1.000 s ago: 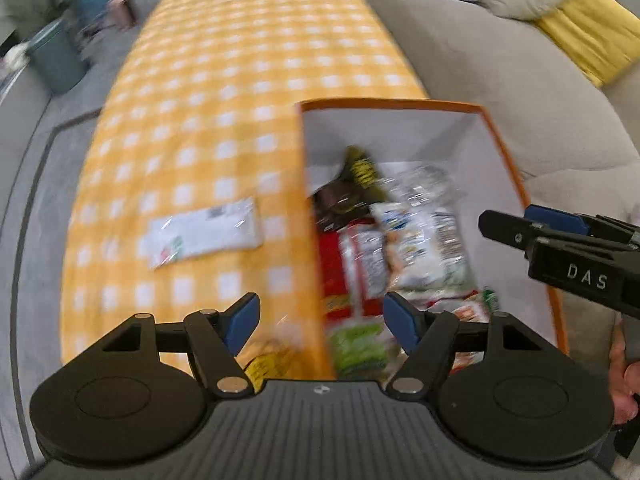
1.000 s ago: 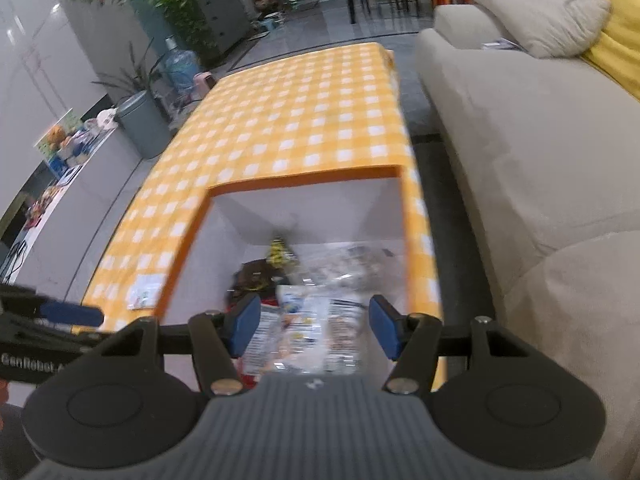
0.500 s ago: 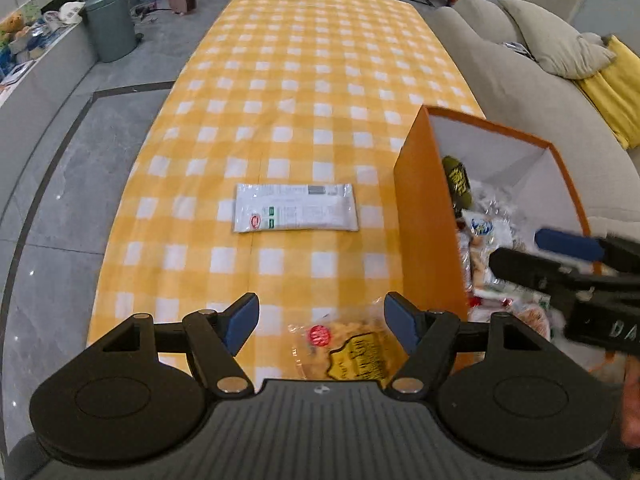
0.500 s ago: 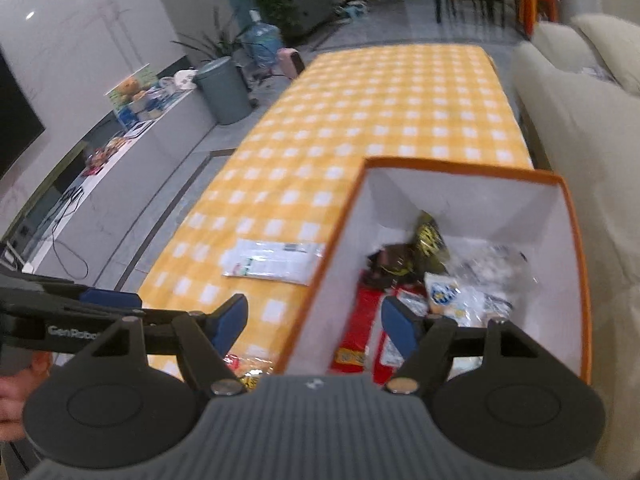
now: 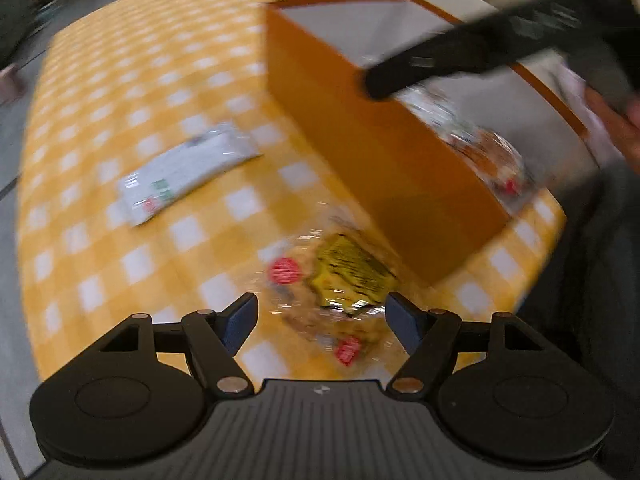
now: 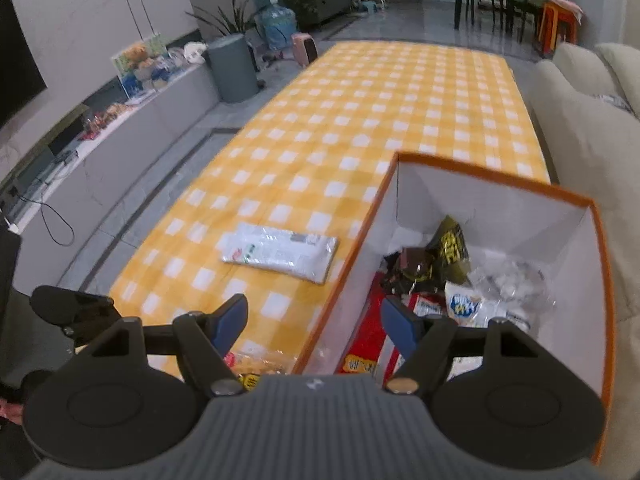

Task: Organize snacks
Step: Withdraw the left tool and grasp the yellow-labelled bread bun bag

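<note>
A clear snack bag (image 5: 336, 280) with a yellow label and red dots lies on the yellow checked tablecloth (image 5: 120, 240), beside the orange box (image 5: 380, 160). My left gripper (image 5: 322, 312) hovers open just over that bag, the bag lying ahead of and between its fingers, untouched. This view is blurred. A white flat packet (image 6: 280, 252) lies further out on the cloth. My right gripper (image 6: 314, 320) is open and empty above the box's left wall (image 6: 352, 248). Several snack packs (image 6: 440, 280) fill the white-lined box.
A beige sofa (image 6: 580, 120) runs along the table's right side. A grey bin (image 6: 232, 68), a water bottle (image 6: 278, 28) and a low cabinet (image 6: 120, 128) stand on the left. The left gripper's finger (image 6: 72, 308) shows at the lower left.
The left gripper swung off the box to the left and dropped toward the clear bag, rolling as it went. The right gripper shifted left from over the box contents to its left wall.
</note>
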The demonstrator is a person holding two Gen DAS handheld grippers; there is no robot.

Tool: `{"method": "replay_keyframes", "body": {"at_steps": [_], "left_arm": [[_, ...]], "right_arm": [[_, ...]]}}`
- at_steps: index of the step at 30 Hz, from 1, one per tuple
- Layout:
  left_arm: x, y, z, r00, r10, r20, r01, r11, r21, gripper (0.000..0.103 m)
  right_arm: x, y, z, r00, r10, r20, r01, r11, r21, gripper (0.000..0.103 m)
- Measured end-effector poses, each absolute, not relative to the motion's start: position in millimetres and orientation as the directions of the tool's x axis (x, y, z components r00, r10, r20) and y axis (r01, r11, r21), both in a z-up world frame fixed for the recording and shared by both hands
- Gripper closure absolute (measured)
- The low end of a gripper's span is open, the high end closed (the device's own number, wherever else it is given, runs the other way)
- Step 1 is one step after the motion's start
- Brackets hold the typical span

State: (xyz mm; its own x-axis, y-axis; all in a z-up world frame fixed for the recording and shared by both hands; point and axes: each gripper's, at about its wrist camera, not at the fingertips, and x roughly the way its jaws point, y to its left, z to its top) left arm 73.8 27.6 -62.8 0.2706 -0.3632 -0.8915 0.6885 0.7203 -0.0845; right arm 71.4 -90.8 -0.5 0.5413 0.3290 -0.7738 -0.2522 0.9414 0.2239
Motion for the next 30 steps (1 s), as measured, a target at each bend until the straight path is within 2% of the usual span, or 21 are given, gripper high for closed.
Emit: {"method": "replay_keyframes", "body": {"at_steps": [3, 7, 11, 15, 19, 25, 30], "left_arm": [[70, 16, -74, 0.223, -0.382, -0.897, 0.778, 0.624, -0.072, 0.013], [79, 3, -91, 0.289, -0.359, -0.888, 0.800, 0.600, 0.018, 0.011], [85, -3, -101, 0.260, -0.426, -0.866, 0.832, 0.554, -0.022, 0.000], [85, -9, -118, 0.232, -0.442, -0.867, 0.871, 0.490, -0.016, 0.000], [96, -6, -124, 0.182, -0.462, -0.868, 0.851, 0.517, -0.096, 0.000], [82, -3, -123, 0.225, -0.464, -0.857, 0.851, 0.522, -0.060, 0.000], [81, -1, -118, 0.224, -0.435, -0.872, 0.809, 0.582, -0.082, 0.000]], "right_arm": [[74, -88, -10, 0.520, 0.330, -0.788, -0.249, 0.941, 0.230, 0.031], [75, -90, -16, 0.509, 0.340, -0.791, -0.250, 0.938, 0.243, 0.031], [79, -95, -20, 0.504, 0.344, -0.792, -0.245, 0.936, 0.251, 0.031], [86, -104, -23, 0.503, 0.343, -0.794, -0.204, 0.939, 0.277, 0.031], [87, -107, -23, 0.506, 0.345, -0.790, -0.202, 0.939, 0.280, 0.031], [87, -108, -25, 0.497, 0.348, -0.795, -0.202, 0.937, 0.284, 0.031], [84, -107, -21, 0.503, 0.354, -0.788, -0.206, 0.935, 0.289, 0.031]]}}
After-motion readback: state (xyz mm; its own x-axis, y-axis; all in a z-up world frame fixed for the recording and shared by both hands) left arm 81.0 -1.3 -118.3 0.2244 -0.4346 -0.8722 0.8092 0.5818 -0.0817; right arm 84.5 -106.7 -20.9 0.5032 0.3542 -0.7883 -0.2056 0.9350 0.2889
